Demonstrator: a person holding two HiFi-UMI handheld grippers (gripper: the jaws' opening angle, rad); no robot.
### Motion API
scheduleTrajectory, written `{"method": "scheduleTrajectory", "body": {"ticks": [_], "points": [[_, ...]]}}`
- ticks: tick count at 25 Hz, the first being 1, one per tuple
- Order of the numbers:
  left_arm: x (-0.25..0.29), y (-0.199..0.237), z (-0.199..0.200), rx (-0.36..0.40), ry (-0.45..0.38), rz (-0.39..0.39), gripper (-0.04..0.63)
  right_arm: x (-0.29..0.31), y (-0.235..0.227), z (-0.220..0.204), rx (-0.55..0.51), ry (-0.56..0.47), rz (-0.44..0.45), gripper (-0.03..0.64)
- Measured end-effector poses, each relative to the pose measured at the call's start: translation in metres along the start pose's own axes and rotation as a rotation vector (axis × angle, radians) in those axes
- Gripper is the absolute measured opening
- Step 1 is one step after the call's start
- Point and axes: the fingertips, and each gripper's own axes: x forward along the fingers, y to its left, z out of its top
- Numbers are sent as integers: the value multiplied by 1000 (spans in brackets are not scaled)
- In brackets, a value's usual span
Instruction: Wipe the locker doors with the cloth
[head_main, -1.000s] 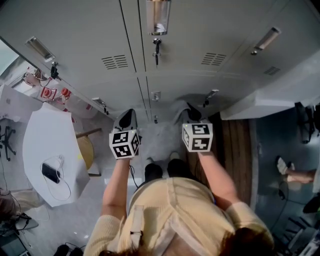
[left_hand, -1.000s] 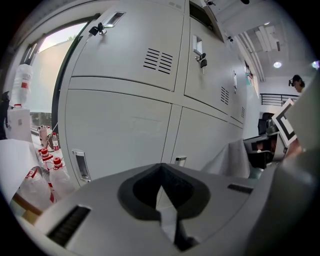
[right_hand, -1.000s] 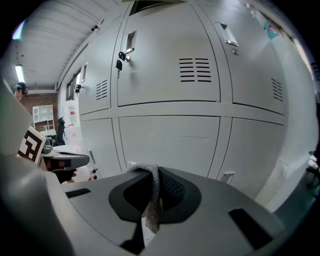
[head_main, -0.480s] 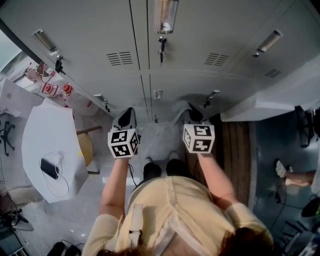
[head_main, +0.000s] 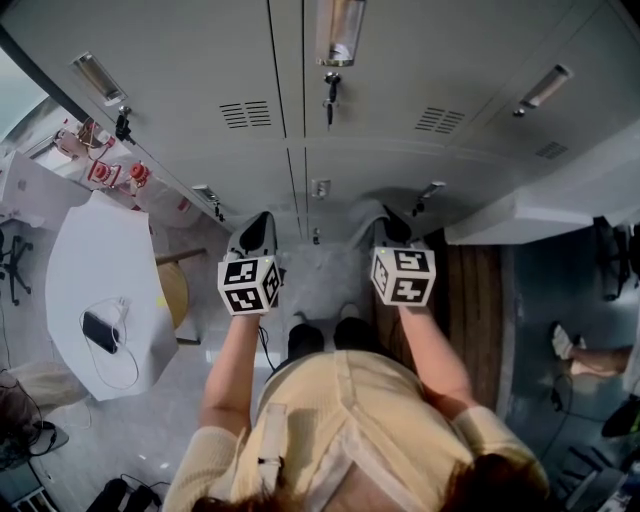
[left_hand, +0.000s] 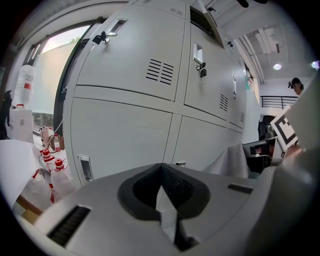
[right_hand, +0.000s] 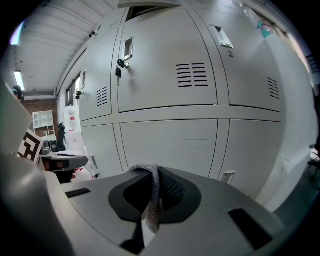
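Grey locker doors (head_main: 400, 60) fill the wall ahead, in two rows, also seen as doors (left_hand: 125, 135) and doors (right_hand: 170, 140). A key (head_main: 329, 100) hangs in one upper door's lock. My right gripper (head_main: 388, 222) is held in front of the lower doors, shut on a grey knitted cloth (right_hand: 150, 200) that drapes over its jaw tips. The cloth (head_main: 360, 228) hangs beside that gripper, apart from the doors. My left gripper (head_main: 256, 222) is level with it, a little to the left, shut with nothing between its fingers (left_hand: 172, 187).
A white table (head_main: 90, 290) with a phone (head_main: 100, 330) stands at the left, a round wooden stool (head_main: 172, 295) beside it. Red-capped bottles (head_main: 120, 175) sit by the lockers' left end. A white ledge (head_main: 540, 215) juts out at the right.
The head view has shifted slightly. Both grippers stay side by side before the lower doors, the right one still shut on the cloth.
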Motion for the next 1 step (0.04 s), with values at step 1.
{"method": "scheduleTrajectory", "body": {"ticks": [1], "points": [[0, 0, 1, 1, 0, -1, -8, 1, -2, -1, -5, -1, -4, 5]]}}
